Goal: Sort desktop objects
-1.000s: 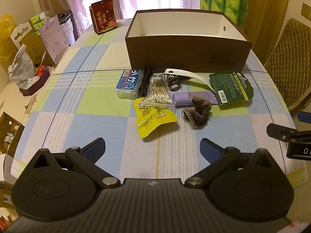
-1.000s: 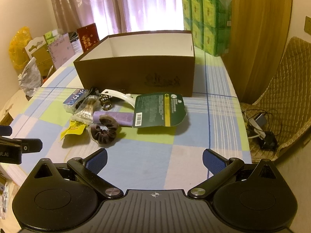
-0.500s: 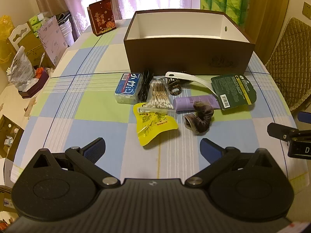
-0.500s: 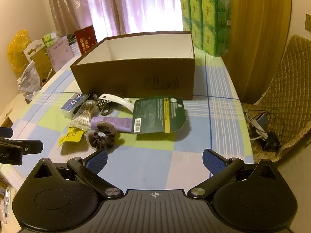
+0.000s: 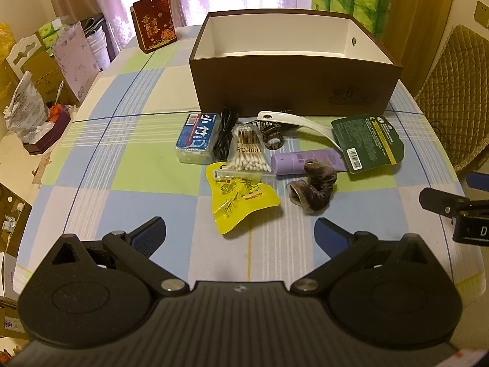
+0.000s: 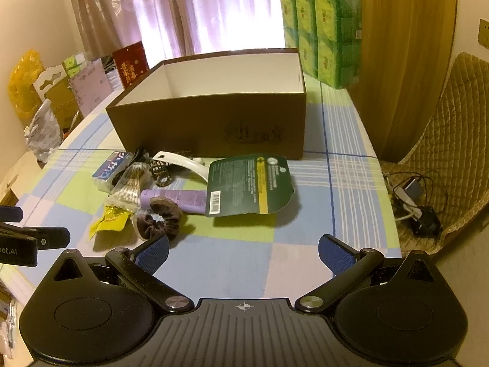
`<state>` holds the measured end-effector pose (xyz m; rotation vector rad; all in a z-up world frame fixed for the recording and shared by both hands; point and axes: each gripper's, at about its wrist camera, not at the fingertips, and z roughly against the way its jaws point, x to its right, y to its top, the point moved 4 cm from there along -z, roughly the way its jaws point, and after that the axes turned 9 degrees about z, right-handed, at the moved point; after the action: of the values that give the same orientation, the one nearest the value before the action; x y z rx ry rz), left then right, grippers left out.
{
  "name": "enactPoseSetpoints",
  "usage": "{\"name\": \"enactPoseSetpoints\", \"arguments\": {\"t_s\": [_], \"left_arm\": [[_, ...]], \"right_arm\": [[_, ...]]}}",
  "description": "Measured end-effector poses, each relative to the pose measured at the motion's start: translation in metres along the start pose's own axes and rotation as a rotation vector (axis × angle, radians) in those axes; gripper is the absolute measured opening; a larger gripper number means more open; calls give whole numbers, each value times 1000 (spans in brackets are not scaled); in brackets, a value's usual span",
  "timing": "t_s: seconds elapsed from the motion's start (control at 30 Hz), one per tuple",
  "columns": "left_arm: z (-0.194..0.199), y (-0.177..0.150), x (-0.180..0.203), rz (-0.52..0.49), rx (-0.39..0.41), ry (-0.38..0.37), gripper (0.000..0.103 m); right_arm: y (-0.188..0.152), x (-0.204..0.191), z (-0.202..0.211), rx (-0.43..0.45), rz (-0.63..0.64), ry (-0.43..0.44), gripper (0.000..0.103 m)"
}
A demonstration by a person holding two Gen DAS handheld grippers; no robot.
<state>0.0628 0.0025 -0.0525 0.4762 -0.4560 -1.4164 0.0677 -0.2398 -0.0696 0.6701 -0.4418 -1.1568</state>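
Clutter sits nearer now as I edge both wide-open, empty grippers in; box still unfilled.

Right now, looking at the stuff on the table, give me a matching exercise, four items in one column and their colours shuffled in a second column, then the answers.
Things:
1. snack packet
2. tube
3. scrunchie
4. carded package

Colours:
A. dark green
B. yellow
C. brown
D. lilac

Pairs: 1-B, 2-D, 3-C, 4-A
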Motion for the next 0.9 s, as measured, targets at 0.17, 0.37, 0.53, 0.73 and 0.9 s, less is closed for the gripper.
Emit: {"name": "enactPoseSetpoints", "arguments": {"t_s": [0.17, 0.37, 0.53, 0.73, 0.9], "left_arm": [[-5, 0, -4, 3, 2, -19, 102], [-19, 0, -12, -24, 30, -27, 102], [-33, -2, -15, -82, 65, -62, 102], [-52, -7, -14, -162, 78, -82, 99], [-68, -2, -19, -104, 37, -133, 89]], "right_arm": [[-2, 6, -5, 18, -59, 42, 101], [-6, 26, -15, 54, -248, 156, 101], [-9, 36, -22, 71, -345, 206, 101], [-14, 44, -35, 38, -401, 192, 101], [-15, 48, -45, 14, -417, 172, 101]]}}
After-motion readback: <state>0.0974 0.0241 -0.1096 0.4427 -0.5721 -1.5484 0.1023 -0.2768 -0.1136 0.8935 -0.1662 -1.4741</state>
